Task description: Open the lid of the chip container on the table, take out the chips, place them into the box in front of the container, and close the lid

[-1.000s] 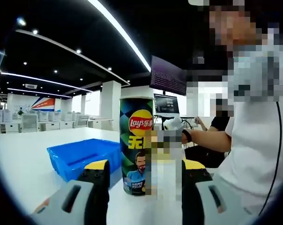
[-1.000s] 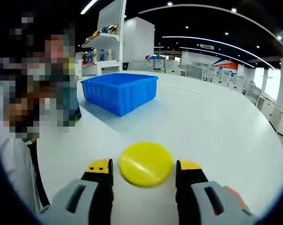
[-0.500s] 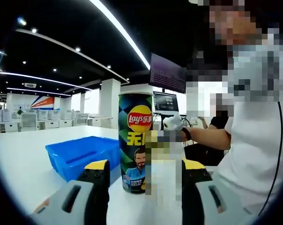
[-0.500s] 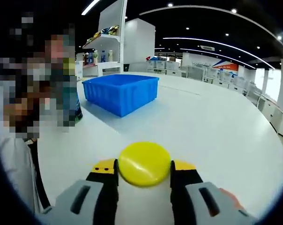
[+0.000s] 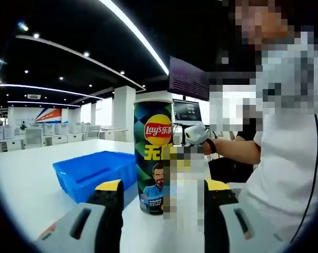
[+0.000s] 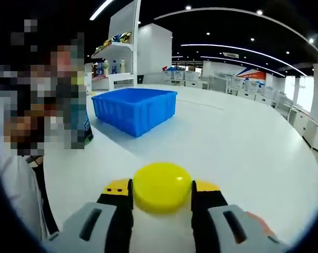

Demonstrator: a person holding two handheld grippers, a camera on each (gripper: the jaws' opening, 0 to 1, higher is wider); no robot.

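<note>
Right hand-held gripper (image 6: 161, 191) clamped on yellow lid (image 6: 162, 186), ready for recapping; left hand-held gripper (image 5: 161, 192) jaws apart facing chip container (image 5: 154, 156) upright on surface (image 6: 243, 142) beside blue box (image 5: 93, 174).

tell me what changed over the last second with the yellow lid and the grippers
The right gripper closed its jaws onto the yellow lid, which lay loose between them before, and now tilts it up off the white table. The left gripper stayed open around the chip can; the blue box stayed put.
</note>
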